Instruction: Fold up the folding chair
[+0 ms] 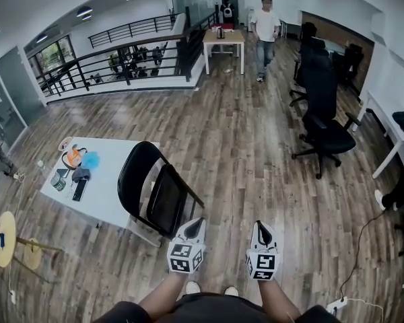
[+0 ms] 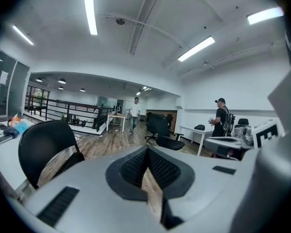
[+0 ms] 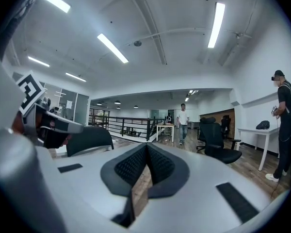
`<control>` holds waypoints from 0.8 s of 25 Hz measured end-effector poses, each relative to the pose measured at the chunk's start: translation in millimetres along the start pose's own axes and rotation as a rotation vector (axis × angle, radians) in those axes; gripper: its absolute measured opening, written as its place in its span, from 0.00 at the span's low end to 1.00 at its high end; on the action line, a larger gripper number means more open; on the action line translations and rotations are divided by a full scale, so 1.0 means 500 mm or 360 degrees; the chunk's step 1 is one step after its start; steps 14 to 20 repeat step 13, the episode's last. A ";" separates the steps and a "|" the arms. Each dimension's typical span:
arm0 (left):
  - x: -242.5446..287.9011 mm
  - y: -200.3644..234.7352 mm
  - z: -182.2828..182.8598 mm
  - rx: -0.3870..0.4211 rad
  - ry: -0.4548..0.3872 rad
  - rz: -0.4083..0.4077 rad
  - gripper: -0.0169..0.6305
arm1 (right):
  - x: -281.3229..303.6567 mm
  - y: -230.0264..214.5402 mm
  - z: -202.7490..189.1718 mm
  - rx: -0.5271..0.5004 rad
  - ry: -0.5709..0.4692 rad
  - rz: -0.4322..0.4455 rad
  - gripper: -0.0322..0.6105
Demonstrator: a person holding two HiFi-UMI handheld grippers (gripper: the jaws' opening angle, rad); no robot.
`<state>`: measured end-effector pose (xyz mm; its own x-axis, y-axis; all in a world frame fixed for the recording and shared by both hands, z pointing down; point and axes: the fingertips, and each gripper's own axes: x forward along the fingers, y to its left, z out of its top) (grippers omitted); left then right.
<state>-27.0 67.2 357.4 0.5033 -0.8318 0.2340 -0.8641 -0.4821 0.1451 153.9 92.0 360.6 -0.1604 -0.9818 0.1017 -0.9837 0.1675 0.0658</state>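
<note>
Nearest the head camera are the wearer's thighs (image 1: 209,309). Just ahead of them are the two grippers I am driving, held side by side above the wood floor (image 1: 242,147).

Well to the left of the left gripper (image 1: 196,223) stands a white table (image 1: 111,180) with small clutter on it, including a blue object (image 1: 91,159).

Between that table and the left gripper stands the black folding chair (image 1: 155,190). It is upright on the floor with its seat panel tilted steeply, and I cannot tell whether it is fully folded.

The left gripper has its jaws pressed together with nothing between them. Its tip is near the chair's right side and does not touch it. In the left gripper view the chair back sits left of the jaws.

The right gripper (image 1: 259,225), just beside the left one, also has its jaws together and carries nothing. In the right gripper view the chair back shows to the left, behind the other gripper's marker cube (image 3: 31,89).

Ahead and to the right of the right gripper is a black office chair (image 1: 323,123). Far ahead, a person in a white shirt (image 1: 264,36) is beside a wooden table (image 1: 223,39). At the far right of the right gripper view stands a person with a backpack (image 3: 286,125).
</note>
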 end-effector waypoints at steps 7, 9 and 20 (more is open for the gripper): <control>-0.004 0.023 -0.007 0.0009 0.0013 -0.0007 0.03 | 0.006 0.018 -0.013 0.0013 0.0012 -0.0009 0.07; -0.005 0.024 -0.013 0.0008 0.0020 -0.0009 0.03 | 0.005 0.019 -0.016 0.0025 0.0010 -0.0008 0.07; -0.006 0.028 -0.020 0.0004 0.0031 -0.0012 0.03 | 0.003 0.023 -0.020 0.0013 0.0010 -0.0008 0.07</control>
